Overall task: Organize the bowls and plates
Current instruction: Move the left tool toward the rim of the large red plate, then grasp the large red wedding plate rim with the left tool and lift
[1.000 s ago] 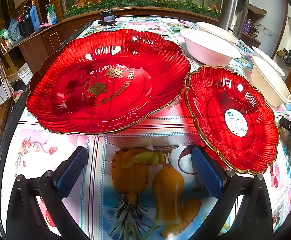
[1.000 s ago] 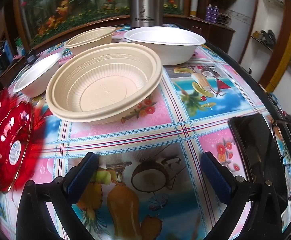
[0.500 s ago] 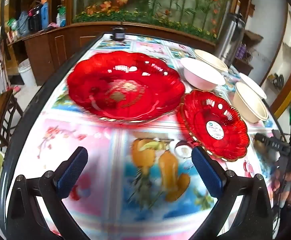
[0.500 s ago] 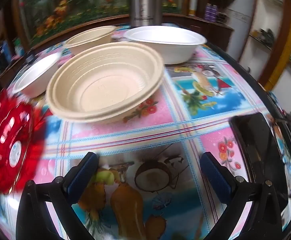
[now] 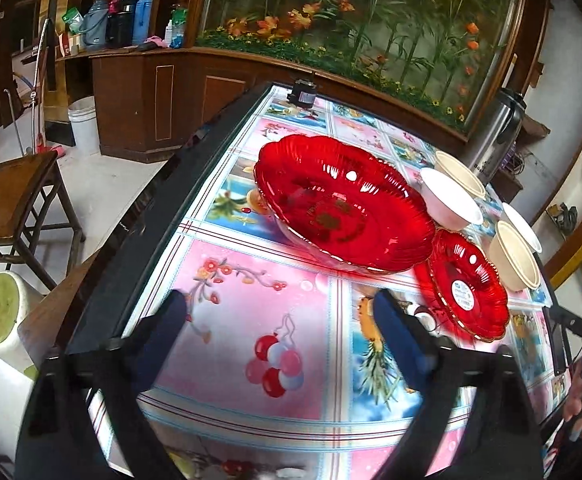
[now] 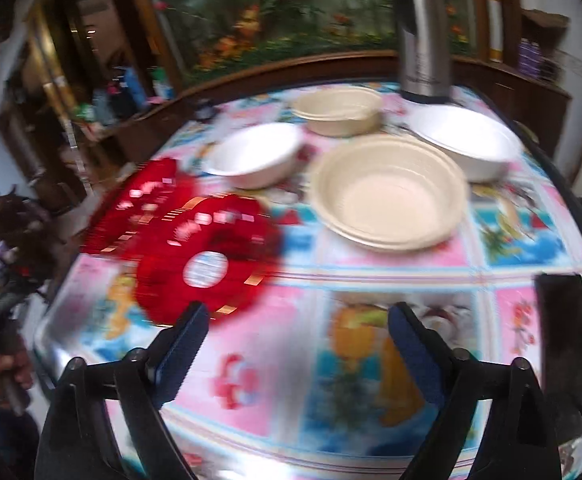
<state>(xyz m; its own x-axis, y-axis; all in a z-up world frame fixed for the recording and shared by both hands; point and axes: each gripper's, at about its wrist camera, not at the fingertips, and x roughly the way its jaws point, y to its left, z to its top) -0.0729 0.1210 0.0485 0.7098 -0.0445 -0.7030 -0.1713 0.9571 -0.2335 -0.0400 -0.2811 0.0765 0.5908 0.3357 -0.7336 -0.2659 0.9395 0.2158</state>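
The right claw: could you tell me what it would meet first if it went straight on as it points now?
Probably the bare tablecloth just ahead of the open right claw; the beige bowl lies farther on, though blur makes depth uncertain.

Blurred view: right gripper [image 6: 295, 340] jaws apart, just been closing, nothing between; small red plate [image 6: 207, 264] beside beige bowl [image 6: 389, 192] on table [image 6: 371, 276].

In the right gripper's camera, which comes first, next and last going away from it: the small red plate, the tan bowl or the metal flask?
1. Small red plate, nearest, just ahead on the left.
2. Tan bowl, mid-table, ahead and slightly right.
3. Metal flask, farthest, standing at the table's far edge.
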